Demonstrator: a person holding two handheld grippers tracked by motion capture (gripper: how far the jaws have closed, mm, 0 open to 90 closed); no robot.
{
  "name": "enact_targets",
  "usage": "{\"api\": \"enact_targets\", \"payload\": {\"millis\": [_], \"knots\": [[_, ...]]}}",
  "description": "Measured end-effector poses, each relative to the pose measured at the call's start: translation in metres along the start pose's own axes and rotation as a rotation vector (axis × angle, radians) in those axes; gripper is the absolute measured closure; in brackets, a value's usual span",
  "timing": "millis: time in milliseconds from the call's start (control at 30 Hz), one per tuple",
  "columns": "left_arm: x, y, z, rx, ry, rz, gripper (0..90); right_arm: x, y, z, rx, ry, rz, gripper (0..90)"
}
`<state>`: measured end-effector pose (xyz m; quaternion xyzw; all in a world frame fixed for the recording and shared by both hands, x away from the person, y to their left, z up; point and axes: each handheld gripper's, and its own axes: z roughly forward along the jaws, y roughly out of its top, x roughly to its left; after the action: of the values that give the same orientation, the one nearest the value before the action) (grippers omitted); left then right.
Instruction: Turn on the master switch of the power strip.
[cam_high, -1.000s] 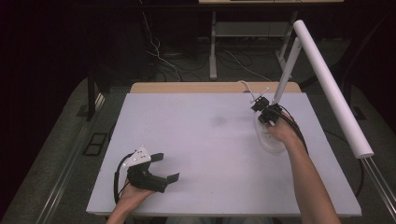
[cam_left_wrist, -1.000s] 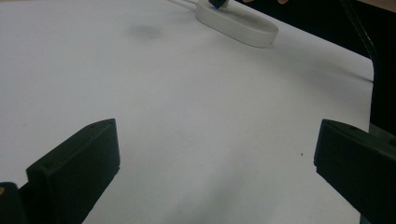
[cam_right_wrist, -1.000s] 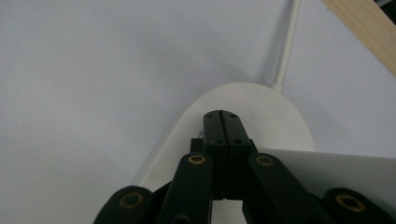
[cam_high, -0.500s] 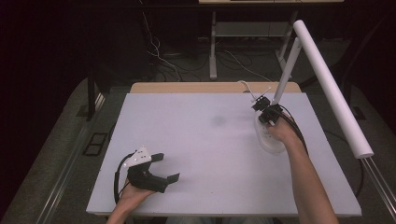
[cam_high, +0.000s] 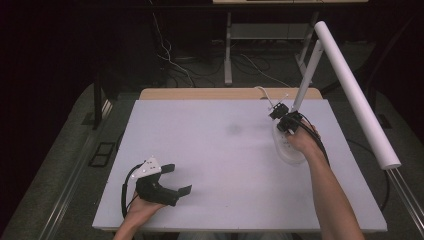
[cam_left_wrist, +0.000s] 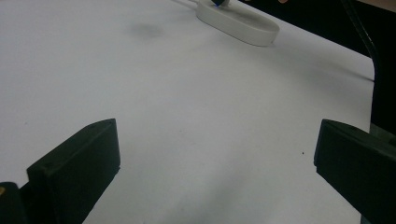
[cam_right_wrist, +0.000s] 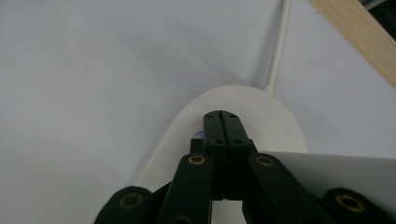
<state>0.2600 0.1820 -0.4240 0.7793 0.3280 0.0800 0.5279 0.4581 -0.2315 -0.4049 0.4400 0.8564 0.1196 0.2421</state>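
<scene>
Almost nothing differs from the two earlier pictures. The right gripper (cam_high: 278, 111) is at the same place near the far right corner of the table (cam_high: 215, 150), over the white power strip (cam_high: 287, 147), and the left gripper (cam_high: 177, 179) lies as before near the front edge.

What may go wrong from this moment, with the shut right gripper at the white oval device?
1. The right gripper is shut, its tips over the white oval device. If it pushes off-centre, the device may slide on the smooth table, since nothing else holds it.
2. The left gripper rests open at the near side, too far away to steady the device.
3. The device's cord runs toward the far edge; a pull may drag it.
</scene>
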Motion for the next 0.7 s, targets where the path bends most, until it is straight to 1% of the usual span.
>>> {"api": "enact_targets", "payload": {"millis": [67,200,267,367,500,567,700], "knots": [[0.0,0.0,0.0,0.005,-0.002,-0.001,0.0,-0.001,0.001,-0.001,-0.004,0.018,0.004,89.9],[0.001,0.0,0.001,0.009,-0.002,0.0,0.0,-0.001,0.0,-0.003,-0.007,0.027,0.006,89.9],[0.001,0.0,0.001,0.007,-0.002,0.0,0.0,0.0,0.001,-0.005,-0.018,0.033,-0.001,89.9],[0.001,0.0,0.001,0.007,-0.002,0.0,0.0,0.004,0.003,-0.012,-0.043,0.045,-0.007,89.9],[0.001,0.0,0.001,0.005,-0.001,0.0,0.0,0.006,0.003,-0.017,-0.049,0.049,-0.008,89.8],[0.001,0.0,0.0,0.003,0.0,0.001,0.0,0.009,0.003,-0.023,-0.064,0.059,-0.007,89.7],[0.001,0.0,0.001,0.001,0.0,0.001,0.0,0.012,0.004,-0.03,-0.083,0.065,-0.005,89.4]]}}
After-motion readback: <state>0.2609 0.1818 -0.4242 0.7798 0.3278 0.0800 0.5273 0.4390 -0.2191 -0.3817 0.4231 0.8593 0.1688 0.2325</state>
